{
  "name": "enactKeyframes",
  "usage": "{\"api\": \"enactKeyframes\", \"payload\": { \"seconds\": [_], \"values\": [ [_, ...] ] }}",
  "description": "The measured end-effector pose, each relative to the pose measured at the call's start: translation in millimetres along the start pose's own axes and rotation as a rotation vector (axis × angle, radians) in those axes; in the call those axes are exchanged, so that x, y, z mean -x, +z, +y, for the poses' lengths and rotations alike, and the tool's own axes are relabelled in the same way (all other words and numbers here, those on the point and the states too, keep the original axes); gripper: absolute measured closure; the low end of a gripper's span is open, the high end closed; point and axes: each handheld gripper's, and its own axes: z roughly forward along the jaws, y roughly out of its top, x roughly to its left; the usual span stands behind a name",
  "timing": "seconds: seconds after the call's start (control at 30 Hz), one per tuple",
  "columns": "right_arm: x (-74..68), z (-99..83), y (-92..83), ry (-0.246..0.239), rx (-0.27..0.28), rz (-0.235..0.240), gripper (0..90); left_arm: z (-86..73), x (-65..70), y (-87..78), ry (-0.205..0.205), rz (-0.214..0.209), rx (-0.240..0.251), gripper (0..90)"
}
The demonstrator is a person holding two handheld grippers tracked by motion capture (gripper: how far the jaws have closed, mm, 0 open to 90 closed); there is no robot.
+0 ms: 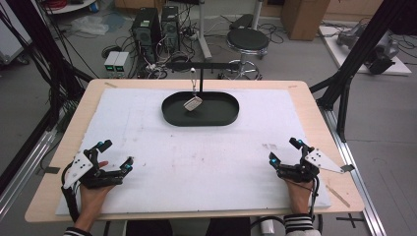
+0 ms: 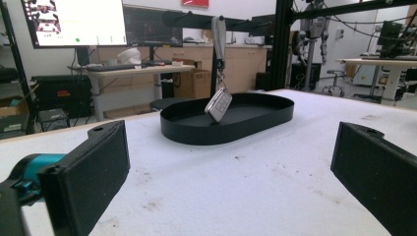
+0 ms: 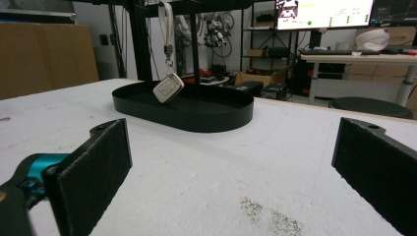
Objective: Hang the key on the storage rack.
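A black oval tray (image 1: 223,114) lies on the far middle of the white mat. Above it a pale key fob (image 1: 193,103) hangs by a strap and clip from a black bar (image 1: 216,65). The fob (image 2: 218,104) dangles tilted just over the tray (image 2: 255,120), and it shows the same way as the fob (image 3: 168,88) over the tray (image 3: 216,115) in the right gripper view. My left gripper (image 1: 117,158) rests open at the near left of the mat, nothing between its pads (image 2: 91,169). My right gripper (image 1: 284,151) rests open at the near right, its pads (image 3: 93,172) bare.
The white mat (image 1: 196,157) covers most of the wooden table (image 1: 314,105). A black frame post (image 1: 351,64) slants beside the table's right edge. A stool (image 1: 247,42), computer towers (image 1: 146,27) and cables stand on the floor beyond the far edge.
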Motion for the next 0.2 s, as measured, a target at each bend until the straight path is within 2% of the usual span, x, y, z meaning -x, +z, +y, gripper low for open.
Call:
{"api": "enactKeyframes", "payload": {
  "seconds": [0.2],
  "values": [
    [-1.1, 0.0, 0.0, 0.001, -0.005, 0.001, 0.5, 0.0, -0.1, 0.8, -0.003, 0.004, -0.007, 1.7]
  ]
}}
